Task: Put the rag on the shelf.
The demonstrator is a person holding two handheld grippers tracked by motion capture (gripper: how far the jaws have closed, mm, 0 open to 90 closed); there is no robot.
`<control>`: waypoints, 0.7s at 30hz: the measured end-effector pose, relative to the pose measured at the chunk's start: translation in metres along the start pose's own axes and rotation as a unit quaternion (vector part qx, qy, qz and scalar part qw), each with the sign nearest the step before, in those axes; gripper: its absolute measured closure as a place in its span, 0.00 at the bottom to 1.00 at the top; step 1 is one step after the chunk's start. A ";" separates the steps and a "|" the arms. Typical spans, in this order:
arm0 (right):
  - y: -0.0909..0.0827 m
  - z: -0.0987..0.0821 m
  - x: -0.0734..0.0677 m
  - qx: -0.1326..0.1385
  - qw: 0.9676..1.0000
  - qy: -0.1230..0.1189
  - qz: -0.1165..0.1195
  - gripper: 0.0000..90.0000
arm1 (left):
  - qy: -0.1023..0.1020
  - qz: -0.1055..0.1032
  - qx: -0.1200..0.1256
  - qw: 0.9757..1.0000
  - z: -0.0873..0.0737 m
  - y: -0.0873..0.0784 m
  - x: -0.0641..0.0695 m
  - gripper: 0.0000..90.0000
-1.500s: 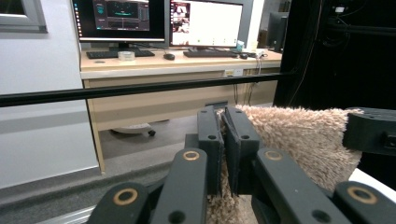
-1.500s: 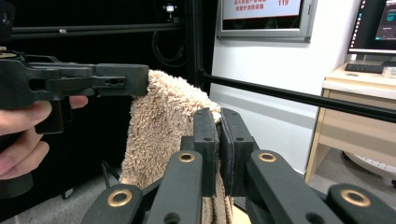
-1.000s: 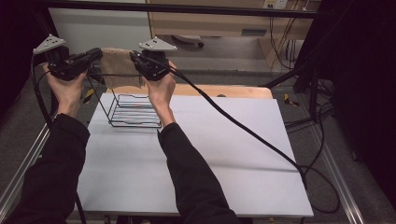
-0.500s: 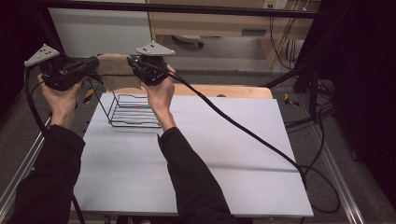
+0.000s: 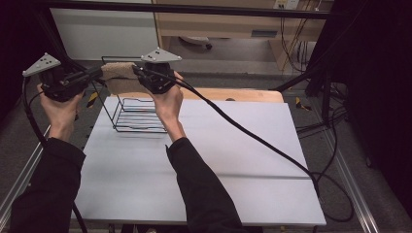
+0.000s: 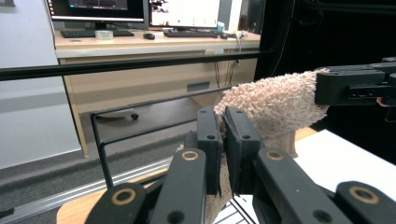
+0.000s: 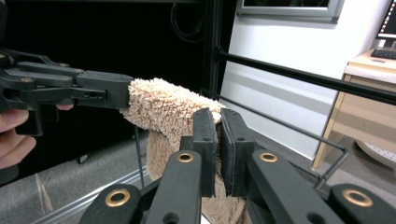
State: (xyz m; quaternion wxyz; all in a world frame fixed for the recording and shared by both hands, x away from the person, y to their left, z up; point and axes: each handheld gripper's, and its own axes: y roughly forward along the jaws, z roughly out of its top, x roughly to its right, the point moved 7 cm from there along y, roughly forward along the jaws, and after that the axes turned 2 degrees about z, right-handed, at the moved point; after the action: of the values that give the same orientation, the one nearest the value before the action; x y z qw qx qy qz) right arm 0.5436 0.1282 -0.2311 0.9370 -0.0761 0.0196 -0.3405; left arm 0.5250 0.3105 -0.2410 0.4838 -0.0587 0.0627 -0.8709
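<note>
A beige terry towel [image 5: 117, 76] is stretched between my two grippers, high above a black wire rack [image 5: 133, 115] at the table's far left. My left gripper [image 5: 98, 74] is shut on the towel's left end, and my right gripper [image 5: 137, 72] is shut on its right end. In the left gripper view my own jaws [image 6: 223, 125] pinch the towel [image 6: 275, 105], and the right gripper [image 6: 355, 86] clamps its far end. In the right gripper view my jaws [image 7: 218, 127] pinch the towel [image 7: 163, 107], with the left gripper [image 7: 91, 91] on the far end.
The white table [image 5: 204, 165] stretches toward the person, with a wooden board [image 5: 243, 94] along its far edge. A thin black top rail [image 5: 116, 58] of the rack runs just behind the towel. Thick cables [image 5: 252, 138] trail over the table to the right.
The left hand has drifted left and slightly lower with its end of the towel. The right hand stays about where it was. Both grips hold.
</note>
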 end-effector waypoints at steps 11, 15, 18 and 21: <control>-0.003 -0.012 -0.003 -0.024 1.000 -0.011 0.008 0.95 | 0.010 0.004 -0.028 1.000 -0.010 -0.001 0.004 0.93; -0.003 -0.017 -0.004 -0.031 0.999 -0.010 0.014 0.95 | 0.005 0.005 -0.038 0.999 -0.011 -0.003 0.006 0.91; -0.003 -0.020 -0.004 -0.036 0.999 -0.011 0.017 0.95 | -0.001 0.008 -0.039 0.999 -0.005 -0.008 0.007 0.86; -0.004 -0.021 -0.005 -0.040 0.999 -0.015 0.017 0.95 | -0.012 0.009 -0.032 0.999 0.004 -0.014 0.007 0.83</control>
State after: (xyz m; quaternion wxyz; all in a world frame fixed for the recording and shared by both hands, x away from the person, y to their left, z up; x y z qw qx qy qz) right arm 0.5355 0.1258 -0.2516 0.9392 -0.1178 0.0204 -0.3218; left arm 0.5105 0.3117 -0.2341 0.4901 -0.0836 0.0850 -0.8635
